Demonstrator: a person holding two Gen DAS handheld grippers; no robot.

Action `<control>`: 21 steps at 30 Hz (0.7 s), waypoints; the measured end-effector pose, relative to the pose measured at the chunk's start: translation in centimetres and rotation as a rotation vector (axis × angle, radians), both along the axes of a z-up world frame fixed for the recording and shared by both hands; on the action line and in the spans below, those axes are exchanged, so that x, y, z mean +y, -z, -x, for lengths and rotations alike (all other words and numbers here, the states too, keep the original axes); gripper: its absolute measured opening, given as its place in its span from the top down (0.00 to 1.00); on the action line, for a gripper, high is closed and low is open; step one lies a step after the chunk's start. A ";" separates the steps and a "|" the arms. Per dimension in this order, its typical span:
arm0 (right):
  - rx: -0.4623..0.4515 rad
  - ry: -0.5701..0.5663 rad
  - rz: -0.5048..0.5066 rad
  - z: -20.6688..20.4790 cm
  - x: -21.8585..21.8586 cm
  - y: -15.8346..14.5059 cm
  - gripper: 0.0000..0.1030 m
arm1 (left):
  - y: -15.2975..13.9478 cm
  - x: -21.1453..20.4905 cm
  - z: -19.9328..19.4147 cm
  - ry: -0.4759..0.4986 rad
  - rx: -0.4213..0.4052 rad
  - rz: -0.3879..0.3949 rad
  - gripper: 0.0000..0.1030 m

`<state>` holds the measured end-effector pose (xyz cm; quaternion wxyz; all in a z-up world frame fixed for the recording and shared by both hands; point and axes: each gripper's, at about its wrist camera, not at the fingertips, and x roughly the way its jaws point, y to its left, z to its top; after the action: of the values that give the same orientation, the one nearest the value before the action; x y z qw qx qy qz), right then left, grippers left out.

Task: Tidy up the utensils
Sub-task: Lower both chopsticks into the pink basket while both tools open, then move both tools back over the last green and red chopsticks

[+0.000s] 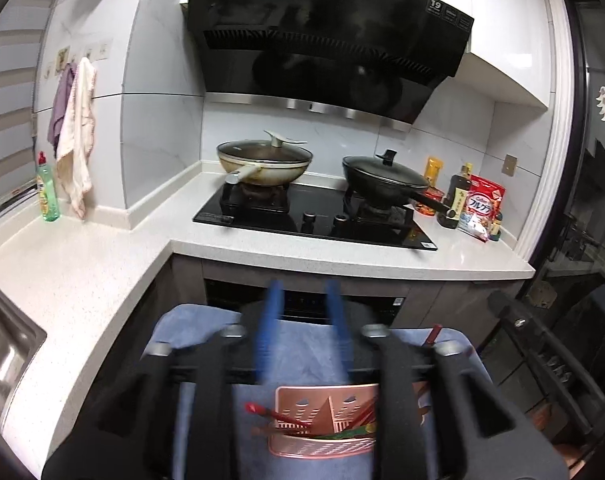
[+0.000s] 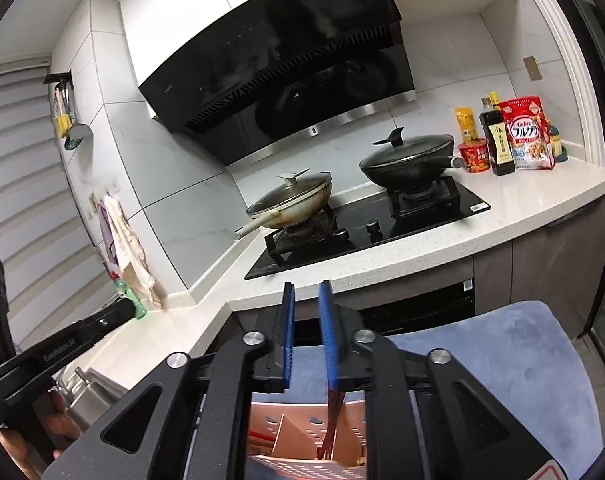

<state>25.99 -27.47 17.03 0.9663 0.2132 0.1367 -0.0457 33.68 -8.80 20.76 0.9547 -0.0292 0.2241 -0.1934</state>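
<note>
Pink plastic holder (image 1: 326, 424) sits low, right under your fingers, on a blue cloth (image 1: 302, 356). Red chopsticks (image 1: 276, 416) lie in it, some poking out to the left side of your left fingers.

Your left gripper (image 1: 302, 332) has its blue fingers (image 1: 268, 328) apart, with nothing between them. They look blurry.

Your right gripper (image 2: 308, 336) has its blue fingers (image 2: 288, 332) only a little apart. Red chopsticks (image 2: 334, 420) hang down from the right finger into the holder (image 2: 298, 436). You cannot tell if the fingers are pinching them or have let go.

Past your fingers is the white tabletop (image 1: 102, 264) with a black stove (image 1: 314, 216). A pale pan (image 1: 262, 160) and a black pan (image 1: 386, 180) sit on it, both with lids.
</note>
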 end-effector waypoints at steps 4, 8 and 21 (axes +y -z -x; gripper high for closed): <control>-0.029 -0.001 0.004 1.6 0.0 -1.3 0.66 | -0.6 0.4 1.5 -0.021 -0.040 -0.016 0.32; -0.024 -0.006 0.019 3.7 0.3 -2.2 0.63 | -0.9 0.9 2.8 -0.025 -0.026 -0.028 0.32; 0.239 -0.076 0.103 15.6 5.2 5.7 0.57 | 8.6 4.7 10.6 -0.072 0.189 -0.162 0.25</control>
<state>10.40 -22.25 11.31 0.9538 0.1512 0.2562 -0.0412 23.06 -4.12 12.12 0.9350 0.0218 0.3267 -0.1365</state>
